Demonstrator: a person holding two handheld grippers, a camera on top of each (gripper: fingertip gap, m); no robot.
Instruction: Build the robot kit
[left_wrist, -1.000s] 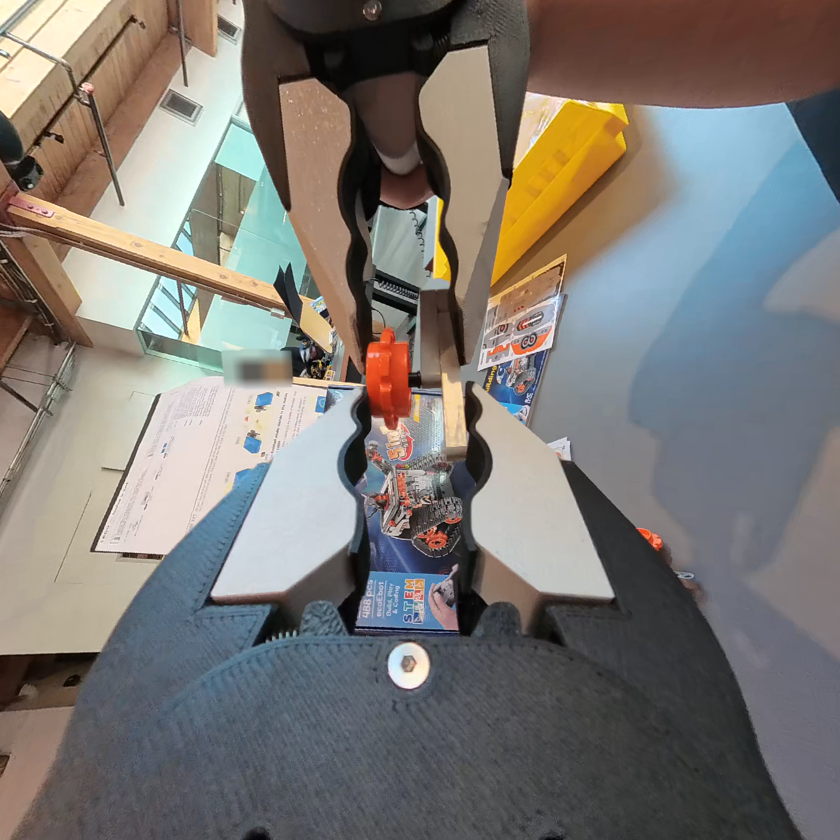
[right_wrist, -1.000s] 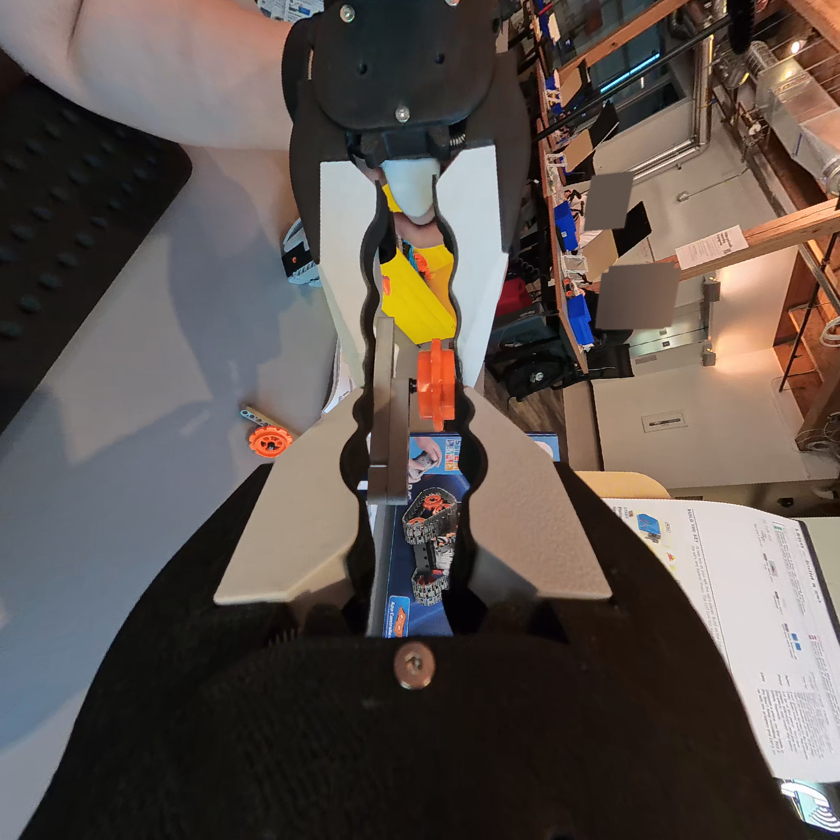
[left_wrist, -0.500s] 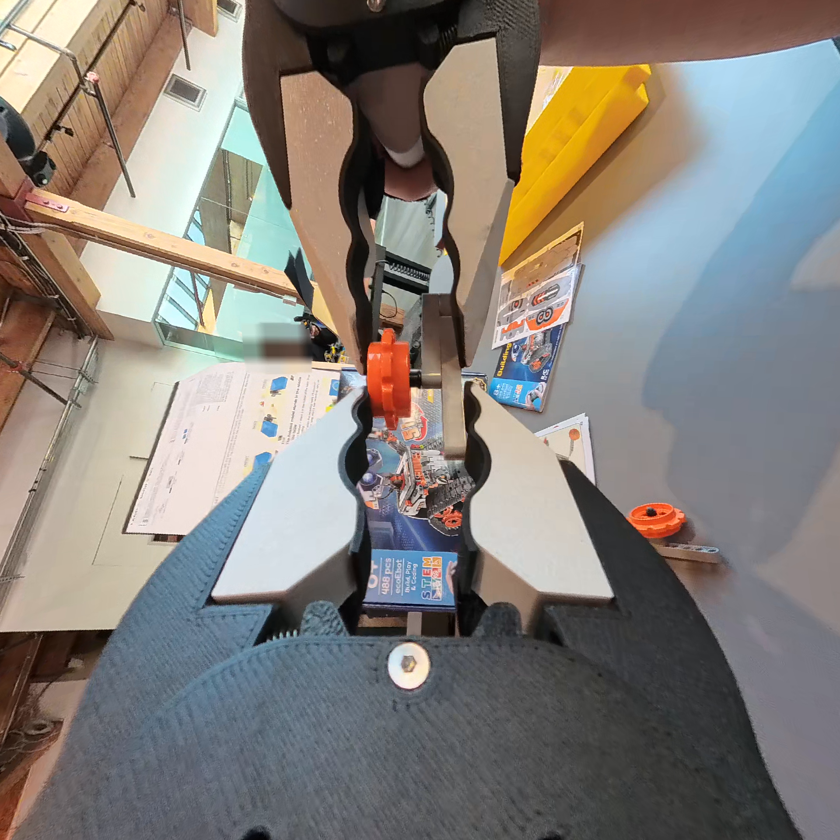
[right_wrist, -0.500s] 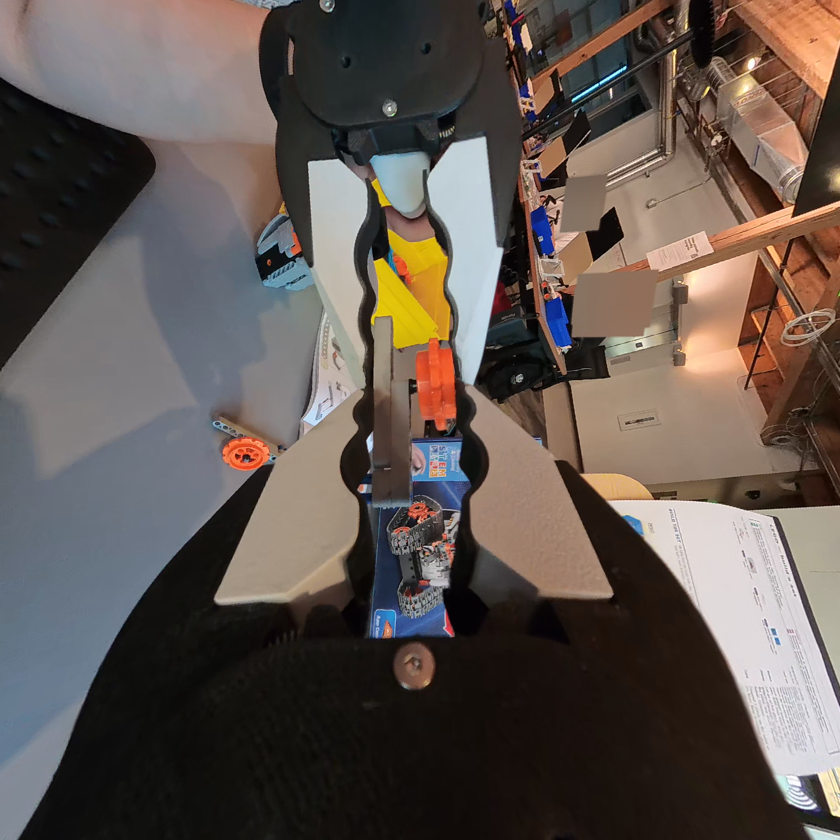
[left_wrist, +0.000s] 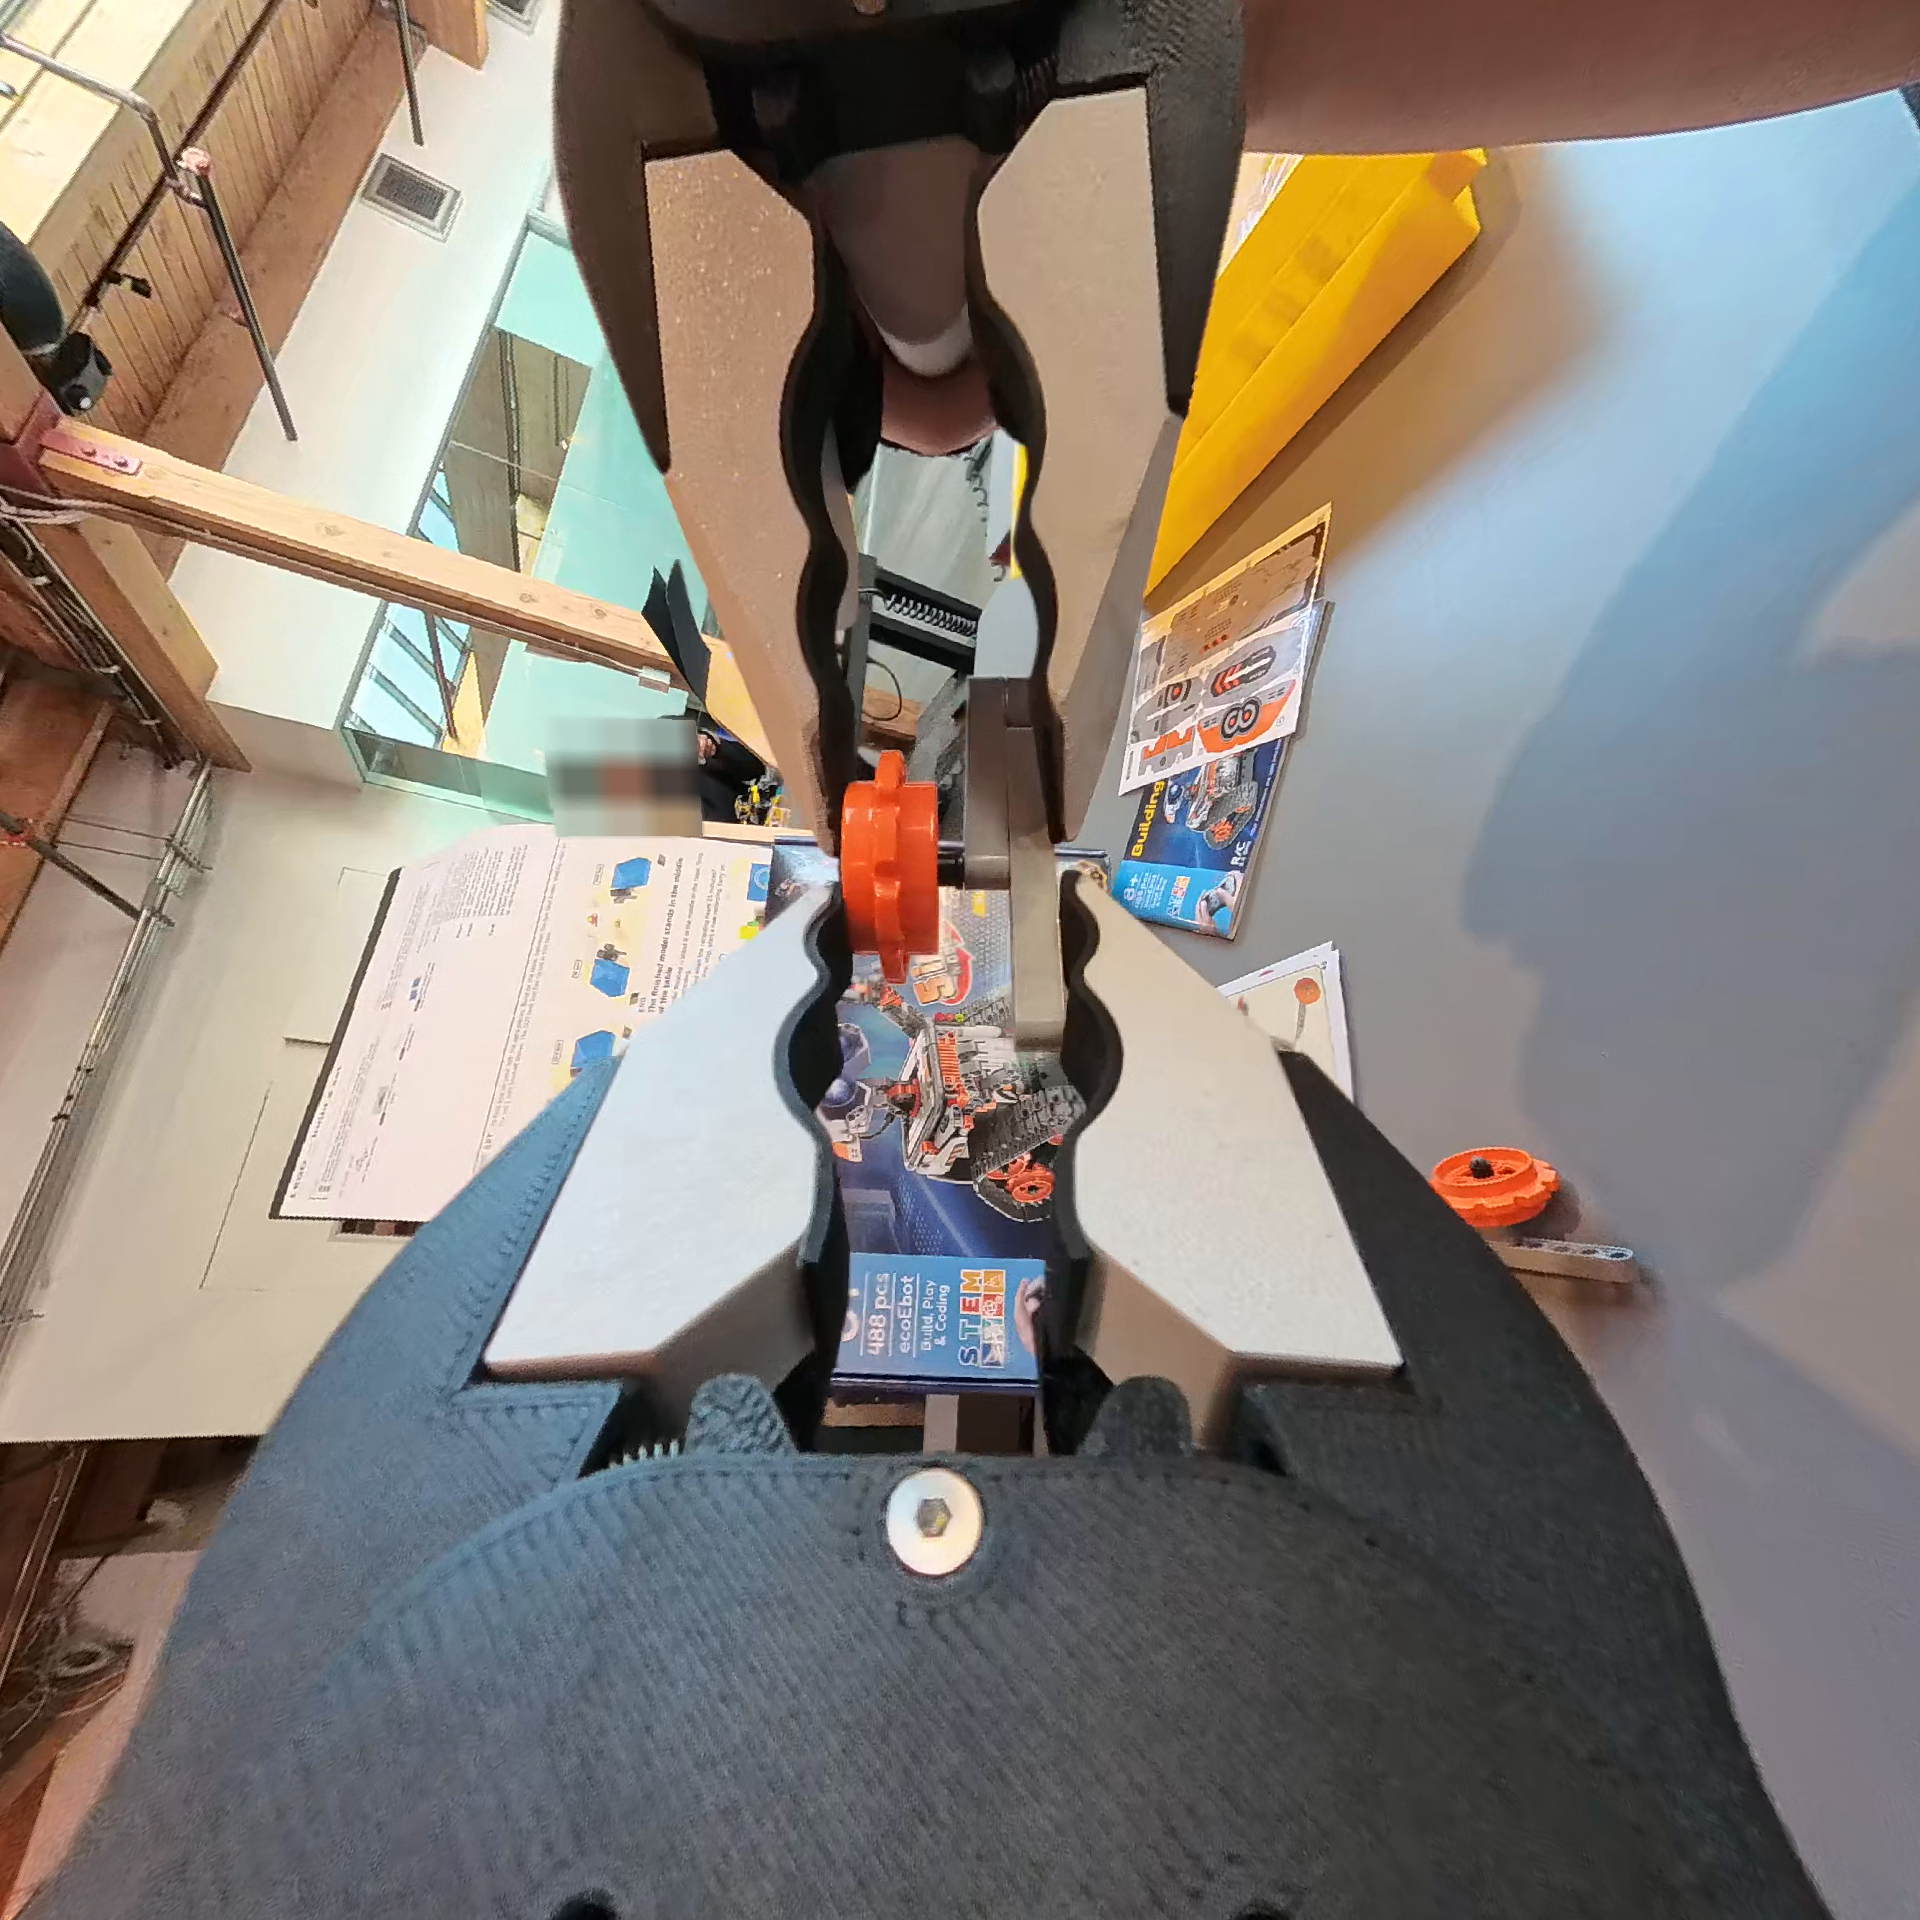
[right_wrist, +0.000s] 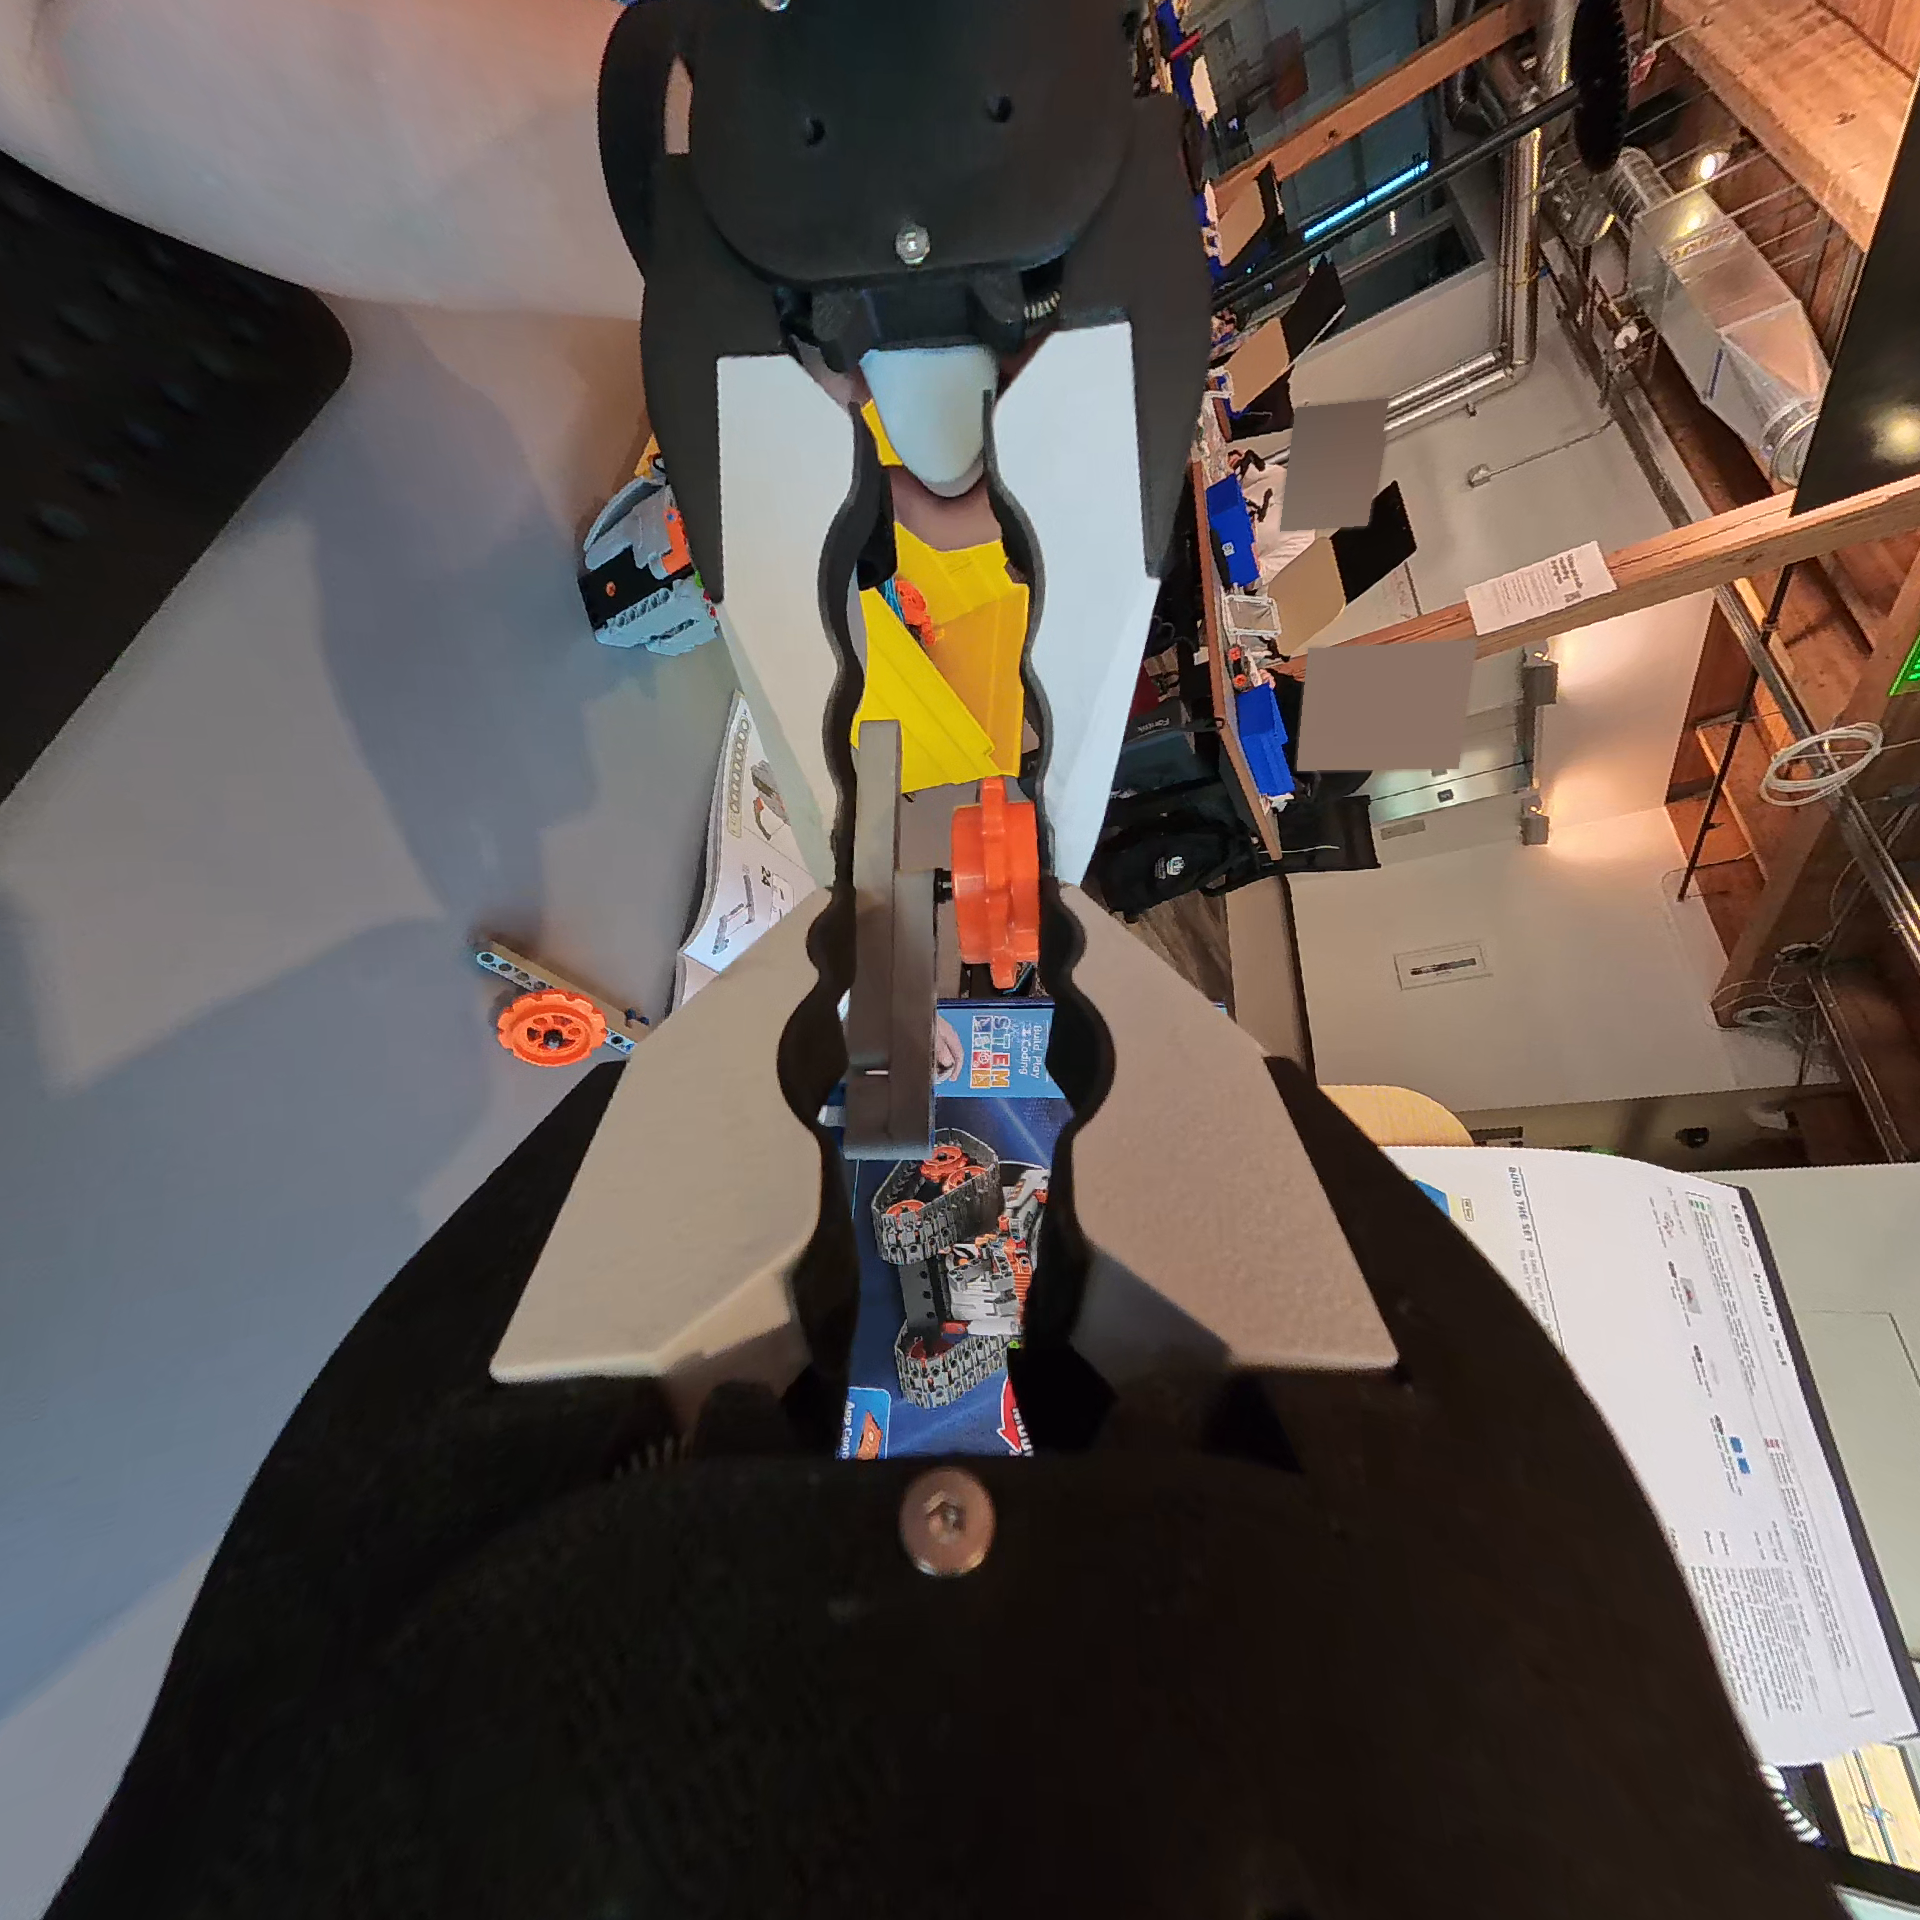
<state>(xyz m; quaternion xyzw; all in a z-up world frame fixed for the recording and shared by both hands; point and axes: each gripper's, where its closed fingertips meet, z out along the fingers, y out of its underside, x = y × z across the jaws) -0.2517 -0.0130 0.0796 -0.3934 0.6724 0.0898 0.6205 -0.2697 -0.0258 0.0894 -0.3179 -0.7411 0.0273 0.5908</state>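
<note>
An orange gear (left_wrist: 888, 862) sits on a short black axle that joins it to a grey beam (left_wrist: 1013, 883). My left gripper (left_wrist: 948, 899) and right gripper (right_wrist: 951, 909) meet tip to tip in the air above the grey table (left_wrist: 1558, 727). Both are shut on this gear-and-beam piece, with the gear against one finger and the beam against the other. In the right wrist view the gear (right_wrist: 992, 883) is on the right and the beam (right_wrist: 894, 935) on the left. Each view shows the other gripper coming in from the top.
A second orange gear (left_wrist: 1496, 1190) lies on a grey beam on the table; it also shows in the right wrist view (right_wrist: 545, 1029). A blue toy box (left_wrist: 935, 1091), booklets (left_wrist: 1216, 748), a yellow bin (left_wrist: 1320, 312), a white instruction sheet (left_wrist: 499, 1018), a part-built model (right_wrist: 649, 582) and a black mat (right_wrist: 125, 468) lie around. My left and right fingertips are right by each other.
Both grippers have moved together with the piece still held between them. The table has slid through the views, and the loose gear has come into the left wrist view.
</note>
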